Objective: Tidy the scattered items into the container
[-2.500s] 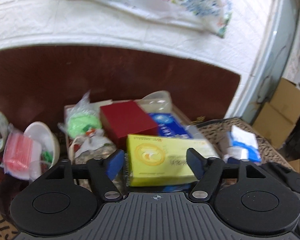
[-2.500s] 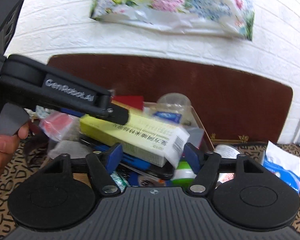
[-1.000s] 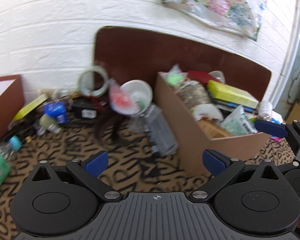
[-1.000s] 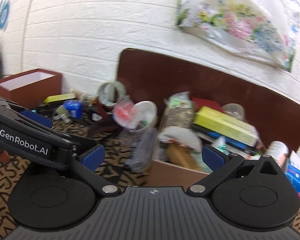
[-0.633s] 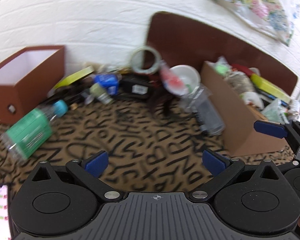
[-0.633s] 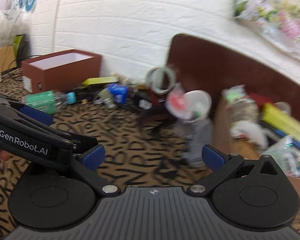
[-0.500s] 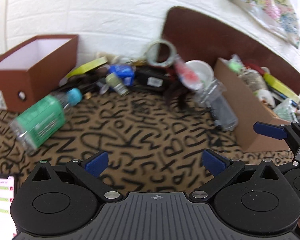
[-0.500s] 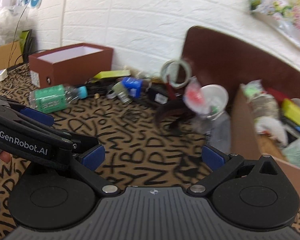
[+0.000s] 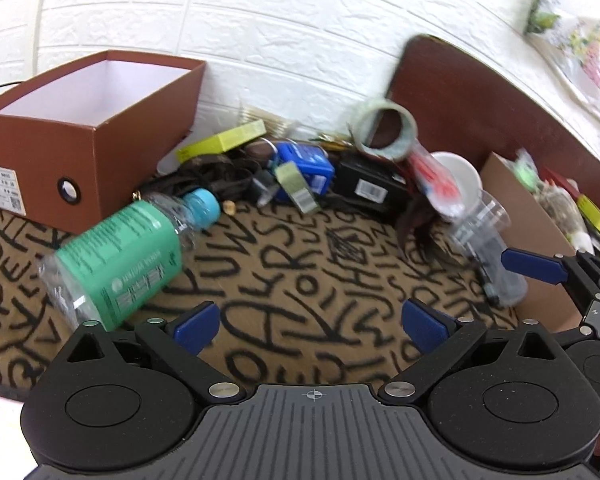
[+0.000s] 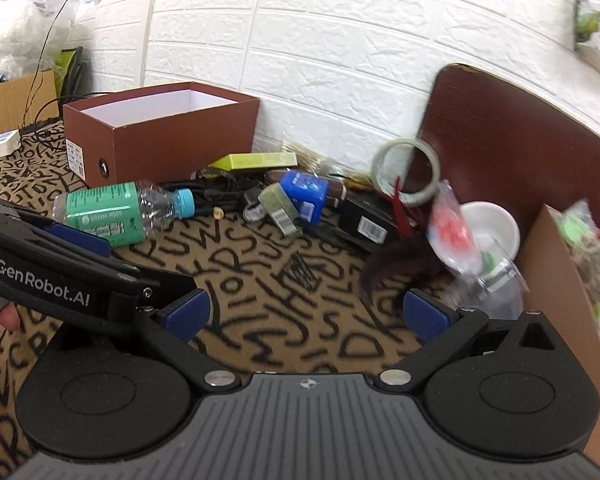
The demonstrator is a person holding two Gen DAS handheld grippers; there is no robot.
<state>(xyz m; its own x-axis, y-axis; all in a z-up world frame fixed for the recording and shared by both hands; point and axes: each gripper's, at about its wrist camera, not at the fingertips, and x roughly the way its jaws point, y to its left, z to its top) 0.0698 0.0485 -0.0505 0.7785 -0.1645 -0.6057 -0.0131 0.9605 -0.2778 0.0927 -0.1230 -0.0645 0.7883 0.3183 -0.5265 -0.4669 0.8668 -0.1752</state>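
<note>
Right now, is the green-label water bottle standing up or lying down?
Lying down. The green-label bottle rests on its side on the patterned cloth, blue cap toward the brown shoebox.

I see the bottle (image 9: 128, 256) lying on its side on the mat (image 9: 300, 280), just before the open box (image 9: 88, 128) at the mat's left back. Along the back edge sits a clutter with the tape roll (image 9: 386, 132). The cardboard container (image 10: 560, 280) stands at the right edge.
</note>
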